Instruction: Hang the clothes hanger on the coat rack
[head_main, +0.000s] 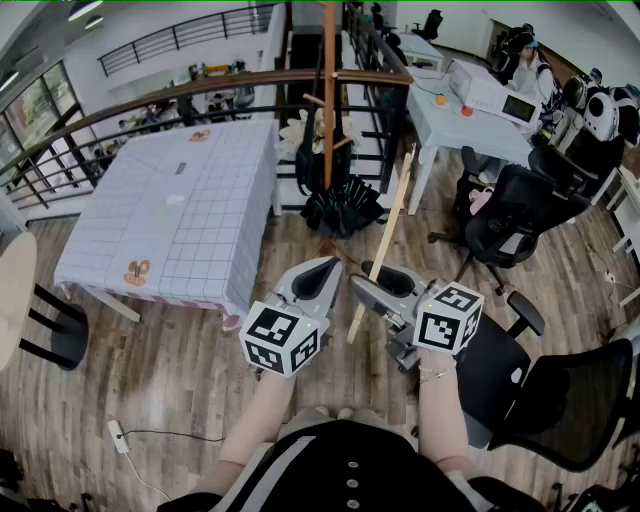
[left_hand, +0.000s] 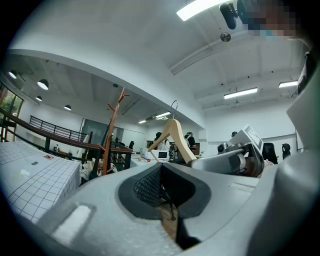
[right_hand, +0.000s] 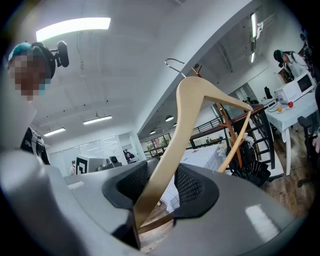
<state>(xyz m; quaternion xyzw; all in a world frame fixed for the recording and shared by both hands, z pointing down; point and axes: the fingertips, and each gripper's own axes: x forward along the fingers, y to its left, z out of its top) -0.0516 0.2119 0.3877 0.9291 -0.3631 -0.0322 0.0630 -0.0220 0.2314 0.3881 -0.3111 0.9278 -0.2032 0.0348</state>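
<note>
A pale wooden clothes hanger with a metal hook stands slanted in the air, and my right gripper is shut on its lower arm. In the right gripper view the hanger runs up between the two pads of that gripper, hook at the top. The wooden coat rack stands ahead by the railing, a good stretch beyond the hanger; it also shows as a brown pole and behind the hanger. My left gripper hovers beside the right one, shut, with nothing in it.
A table with a checked cloth stands at the left. A folded black umbrella lies at the rack's foot. Black office chairs and a white desk fill the right side. A curved railing runs behind.
</note>
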